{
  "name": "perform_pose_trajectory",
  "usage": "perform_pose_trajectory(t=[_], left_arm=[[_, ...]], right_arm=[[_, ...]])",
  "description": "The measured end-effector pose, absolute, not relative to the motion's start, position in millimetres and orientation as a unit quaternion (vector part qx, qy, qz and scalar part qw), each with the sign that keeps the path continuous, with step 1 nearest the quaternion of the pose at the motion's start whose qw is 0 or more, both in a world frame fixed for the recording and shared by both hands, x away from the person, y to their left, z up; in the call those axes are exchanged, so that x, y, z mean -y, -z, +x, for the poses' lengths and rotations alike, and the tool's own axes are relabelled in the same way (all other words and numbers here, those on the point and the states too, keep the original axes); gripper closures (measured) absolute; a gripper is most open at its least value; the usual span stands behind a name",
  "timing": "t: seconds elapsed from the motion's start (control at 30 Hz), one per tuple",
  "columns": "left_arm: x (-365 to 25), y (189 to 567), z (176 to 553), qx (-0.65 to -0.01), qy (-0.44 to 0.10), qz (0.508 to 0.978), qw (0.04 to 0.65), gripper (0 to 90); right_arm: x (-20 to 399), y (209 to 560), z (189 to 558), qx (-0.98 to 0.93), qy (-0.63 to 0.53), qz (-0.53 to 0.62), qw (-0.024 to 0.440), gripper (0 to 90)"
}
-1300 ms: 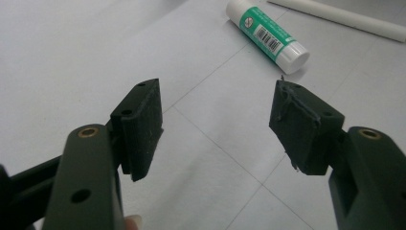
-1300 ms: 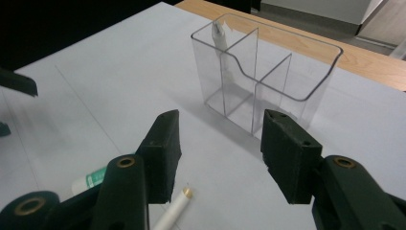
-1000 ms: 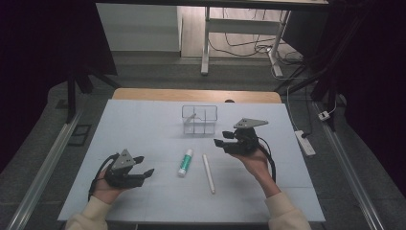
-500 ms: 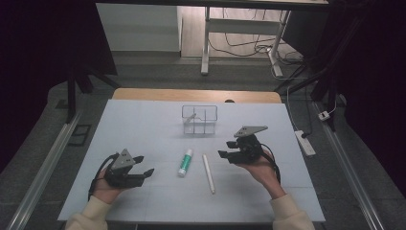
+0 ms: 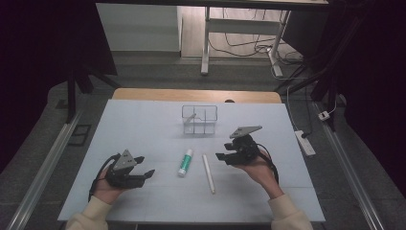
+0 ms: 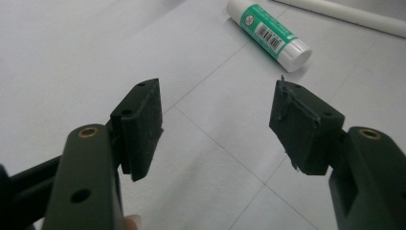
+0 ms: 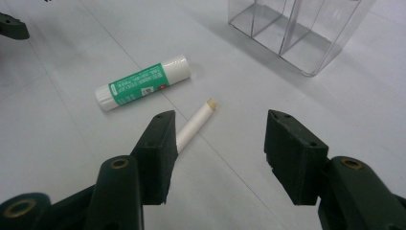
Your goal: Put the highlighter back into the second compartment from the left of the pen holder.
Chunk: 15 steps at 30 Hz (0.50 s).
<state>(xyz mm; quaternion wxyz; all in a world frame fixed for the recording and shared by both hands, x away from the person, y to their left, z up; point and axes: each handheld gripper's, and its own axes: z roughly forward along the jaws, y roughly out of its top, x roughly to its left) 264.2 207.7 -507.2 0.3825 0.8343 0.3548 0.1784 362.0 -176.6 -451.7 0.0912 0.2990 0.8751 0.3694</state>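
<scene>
The right tongs (image 5: 224,156), gaping empty, have dropped toward the white stick (image 5: 208,173); left tongs (image 5: 145,174) stay open.

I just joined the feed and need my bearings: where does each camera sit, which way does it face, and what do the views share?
High view: above the person's side, facing forward and down on the table; both forearms, left gripper and right gripper show.
Left gripper view: rides the left gripper, along its open fingers toward the glue stick.
Right gripper view: along its open fingers toward the white rod and clear organizer.
All three share glue stick and rod.
</scene>
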Motion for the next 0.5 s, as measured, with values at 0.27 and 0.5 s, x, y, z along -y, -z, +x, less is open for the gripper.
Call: perform_pose_trajectory(t=[0.27,0.5], left_arm=[[-207.2,507.5,264.8,-0.355,-0.178,0.834,0.382,35.4],[-206.0,507.7,264.3,-0.352,-0.180,0.836,0.380,35.3]], right_arm=[[169.5,456.8,362.6,-0.873,-0.366,0.309,0.093,43.9],[157.4,464.0,362.6,-0.883,-0.339,0.314,0.081,43.3]])
